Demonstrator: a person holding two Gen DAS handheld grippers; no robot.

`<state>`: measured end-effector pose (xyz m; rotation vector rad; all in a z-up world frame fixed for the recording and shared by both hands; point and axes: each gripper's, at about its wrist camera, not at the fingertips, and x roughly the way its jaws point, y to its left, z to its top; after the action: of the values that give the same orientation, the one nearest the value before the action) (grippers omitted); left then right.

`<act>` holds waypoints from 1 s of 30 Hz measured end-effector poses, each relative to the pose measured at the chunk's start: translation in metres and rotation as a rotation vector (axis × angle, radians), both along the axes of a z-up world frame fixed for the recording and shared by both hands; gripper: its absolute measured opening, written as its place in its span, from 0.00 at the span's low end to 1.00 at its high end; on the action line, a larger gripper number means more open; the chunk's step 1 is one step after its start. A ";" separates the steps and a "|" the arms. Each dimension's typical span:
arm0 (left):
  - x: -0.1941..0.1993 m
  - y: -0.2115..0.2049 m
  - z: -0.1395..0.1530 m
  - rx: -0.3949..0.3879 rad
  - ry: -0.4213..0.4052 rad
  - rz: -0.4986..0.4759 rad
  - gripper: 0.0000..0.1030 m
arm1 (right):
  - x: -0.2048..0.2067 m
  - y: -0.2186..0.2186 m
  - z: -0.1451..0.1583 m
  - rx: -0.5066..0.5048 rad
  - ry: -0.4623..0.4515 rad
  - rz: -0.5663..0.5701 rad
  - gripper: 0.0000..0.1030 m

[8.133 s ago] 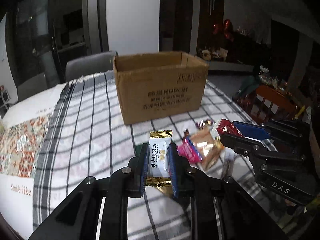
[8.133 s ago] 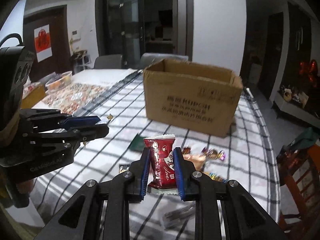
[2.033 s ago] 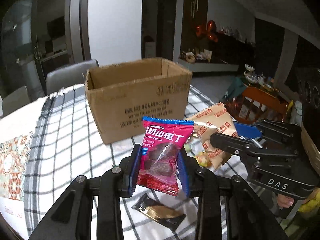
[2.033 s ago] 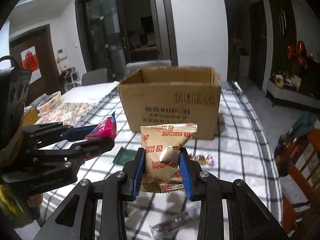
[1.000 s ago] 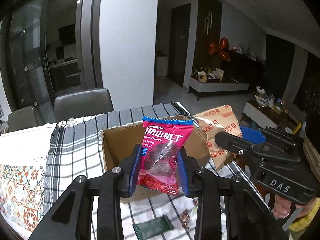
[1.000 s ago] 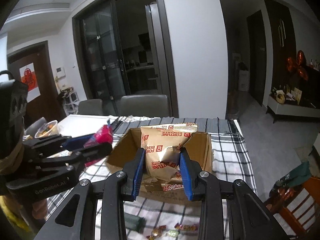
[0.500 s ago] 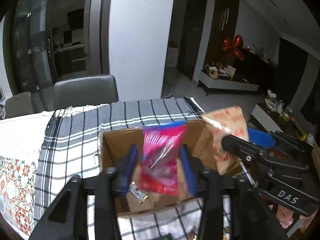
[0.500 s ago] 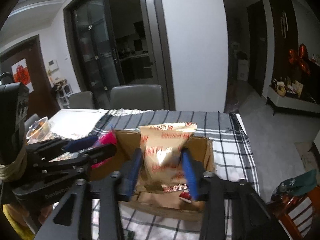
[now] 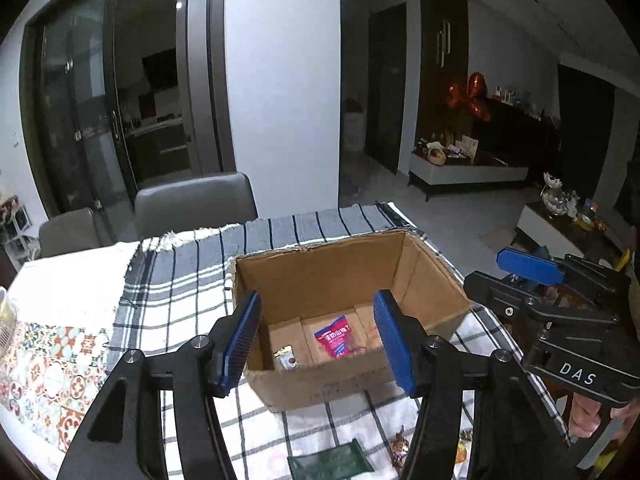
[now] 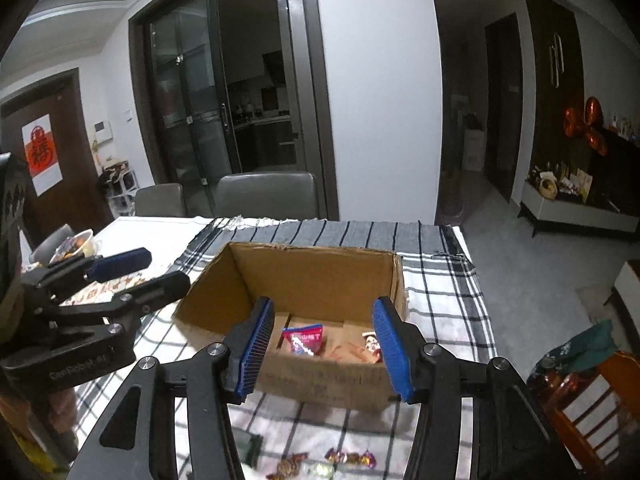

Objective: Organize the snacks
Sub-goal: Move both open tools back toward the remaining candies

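Left gripper point(image 9: 318, 338) spread over the cardboard box point(image 9: 320, 272), nothing between the blue pads point(image 9: 240, 340); jaws just been opening; right gripper point(image 10: 322, 350) likewise spread and empty above the same box, jaws also just been opening; each gripper visible in the other's view, left one at far left of the right wrist view, right one point(image 9: 520, 276) at far right of the left wrist view. Box open-topped, standing on the checked cloth point(image 9: 192, 280) on the bench; red hawthorn packet point(image 9: 339, 336) lying flat on the box floor near the front wall; small white-and-gold sweet point(image 9: 286, 360) just beside it toward the left; tan biscuit packet point(image 10: 352, 350) on the floor to the right of the red packet, partly hidden by the front wall and the right gripper's finger. Outside the box, in front: dark green sachet point(image 9: 332, 462) on the cloth, a few foil-wrapped candies point(image 10: 352, 458) near the bottom edge, too blurred for detail. Patterned mat point(image 9: 48, 364) on the bench left of the cloth; grey chair point(image 9: 196, 210) behind the bench.
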<state>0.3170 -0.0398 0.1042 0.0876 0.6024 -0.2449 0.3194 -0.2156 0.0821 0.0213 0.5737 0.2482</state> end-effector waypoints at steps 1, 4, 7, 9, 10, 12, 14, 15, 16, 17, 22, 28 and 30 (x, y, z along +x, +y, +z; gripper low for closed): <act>-0.009 -0.001 0.002 0.004 -0.012 -0.010 0.56 | -0.006 0.000 0.001 0.007 -0.001 0.006 0.51; -0.026 0.000 0.004 -0.001 -0.015 -0.031 0.56 | -0.021 -0.003 0.000 0.023 -0.001 0.013 0.51; -0.040 -0.003 0.003 -0.001 -0.020 -0.052 0.56 | -0.036 -0.006 -0.002 0.031 -0.004 0.011 0.51; -0.050 -0.006 -0.001 0.005 -0.021 -0.067 0.56 | -0.047 -0.008 -0.007 0.038 -0.002 0.018 0.51; -0.056 -0.008 -0.005 0.009 -0.020 -0.079 0.56 | -0.051 -0.009 -0.009 0.037 -0.001 0.020 0.51; -0.064 -0.010 -0.012 0.015 -0.015 -0.099 0.56 | -0.062 -0.009 -0.015 0.027 0.000 0.026 0.51; -0.071 -0.014 -0.021 0.005 -0.007 -0.124 0.56 | -0.072 -0.010 -0.022 0.017 0.006 0.027 0.51; -0.075 -0.016 -0.025 0.005 -0.004 -0.133 0.56 | -0.077 -0.010 -0.027 0.013 0.011 0.029 0.50; -0.078 -0.018 -0.031 0.006 0.002 -0.145 0.56 | -0.081 -0.011 -0.031 0.010 0.015 0.030 0.50; -0.081 -0.019 -0.035 0.007 0.006 -0.155 0.56 | -0.085 -0.010 -0.035 0.007 0.020 0.034 0.50; -0.090 -0.027 -0.061 -0.005 0.056 -0.192 0.55 | -0.099 -0.013 -0.061 -0.007 0.058 0.031 0.47; -0.095 -0.037 -0.089 0.020 0.108 -0.227 0.53 | -0.107 -0.016 -0.091 -0.001 0.129 0.043 0.42; -0.097 -0.039 -0.100 0.023 0.133 -0.240 0.51 | -0.107 -0.016 -0.101 0.003 0.157 0.046 0.42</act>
<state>0.2204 -0.0786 0.0040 0.1667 0.7277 -0.4791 0.2121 -0.2316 -0.0184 0.0305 0.7311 0.2932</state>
